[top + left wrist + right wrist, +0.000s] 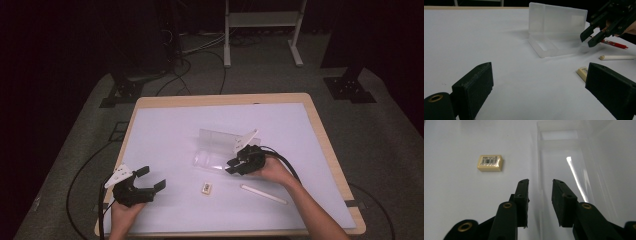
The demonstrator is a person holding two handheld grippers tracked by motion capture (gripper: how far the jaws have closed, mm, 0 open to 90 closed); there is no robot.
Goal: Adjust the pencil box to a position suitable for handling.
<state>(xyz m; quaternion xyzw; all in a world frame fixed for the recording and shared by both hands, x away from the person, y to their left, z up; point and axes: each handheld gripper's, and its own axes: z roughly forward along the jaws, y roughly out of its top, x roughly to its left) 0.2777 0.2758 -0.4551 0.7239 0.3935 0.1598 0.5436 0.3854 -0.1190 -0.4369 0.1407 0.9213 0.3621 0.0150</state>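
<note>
Notably, your left gripper [536, 82], jaws wide apart, sees a red pen [614, 44] behind your right gripper [540, 195], which hovers partly open, empty, over the clear hinged plastic case [220, 150] mid-table.

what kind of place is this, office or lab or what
Probably a lab or recording studio: a wooden table with a white mat, black cables trailing over grey carpet, dark equipment stands around it, and a cabled black hand-held gripper.

clear plastic case [220, 150] | open, tray flat, lid upright on far side | mid-table || red pen [615, 44] | lying flat just right of case, partly hidden
</note>
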